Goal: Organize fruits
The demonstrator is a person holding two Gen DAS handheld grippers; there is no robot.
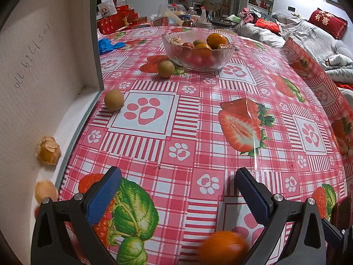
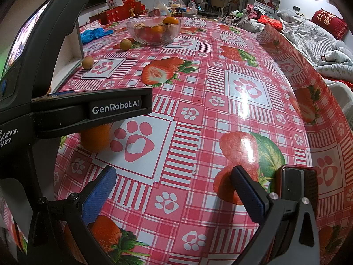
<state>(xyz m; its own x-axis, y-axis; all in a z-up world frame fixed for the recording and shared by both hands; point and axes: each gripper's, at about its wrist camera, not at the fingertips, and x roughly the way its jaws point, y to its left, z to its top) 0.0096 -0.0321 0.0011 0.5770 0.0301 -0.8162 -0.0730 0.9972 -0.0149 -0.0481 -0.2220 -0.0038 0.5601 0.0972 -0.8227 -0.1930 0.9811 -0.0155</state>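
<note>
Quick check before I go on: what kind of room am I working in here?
Likely a lived-in home's living and dining area: a table under a strawberry-print cloth, a glass fruit bowl, a sofa piled with bedding and a red cushion, dining chairs further back.

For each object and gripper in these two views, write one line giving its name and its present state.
Left gripper: open, holding nothing.
Right gripper: open, holding nothing.
Glass bowl: upright, holding oranges and small red fruits.
Blurred orange: loose on the tablecloth, under the left gripper.
Two brown fruits: loose on the tablecloth, outside the bowl.
Blue glove: crumpled, lying flat.
</note>
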